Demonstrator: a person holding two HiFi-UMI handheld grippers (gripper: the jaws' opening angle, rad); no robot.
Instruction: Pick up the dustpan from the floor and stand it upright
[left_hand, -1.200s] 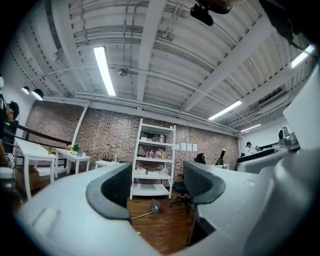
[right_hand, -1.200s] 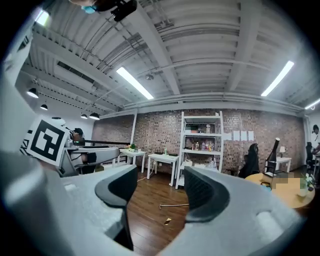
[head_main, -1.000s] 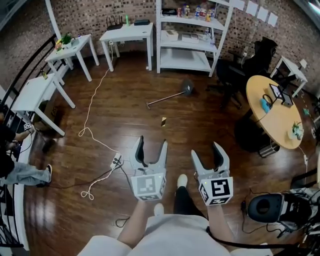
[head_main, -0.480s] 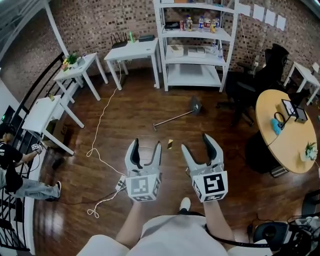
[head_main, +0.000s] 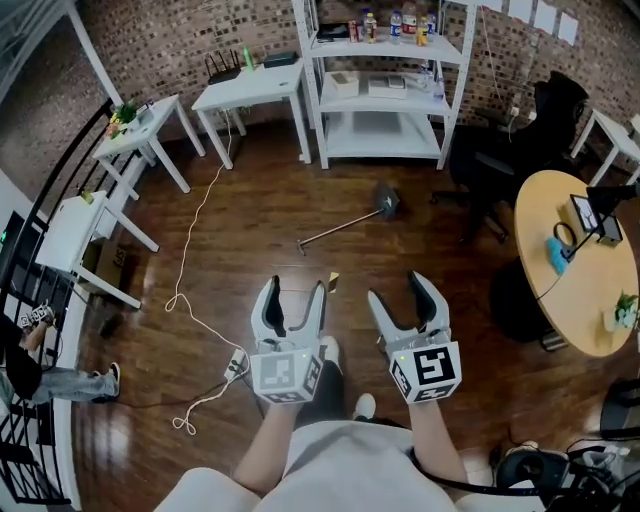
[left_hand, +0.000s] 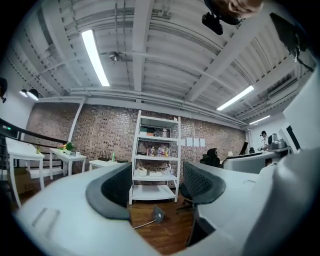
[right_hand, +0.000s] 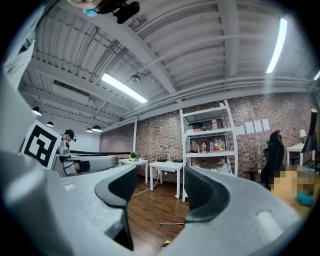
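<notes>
Approach step: the left gripper (head_main: 295, 290) and right gripper (head_main: 400, 290) hang with fingers apart, empty — the dustpan (head_main: 386, 200) lies well ahead on the floor (head_main: 240, 260); the next move calls for reaching its handle (head_main: 340, 225).

We see a white shelf unit (head_main: 380, 130) with bottles (head_main: 371, 25) on top against the floor's far edge. A white cable (head_main: 197, 222) trails down the floor's left side, and a round wooden surface (head_main: 570, 300) stands at its right edge.
</notes>
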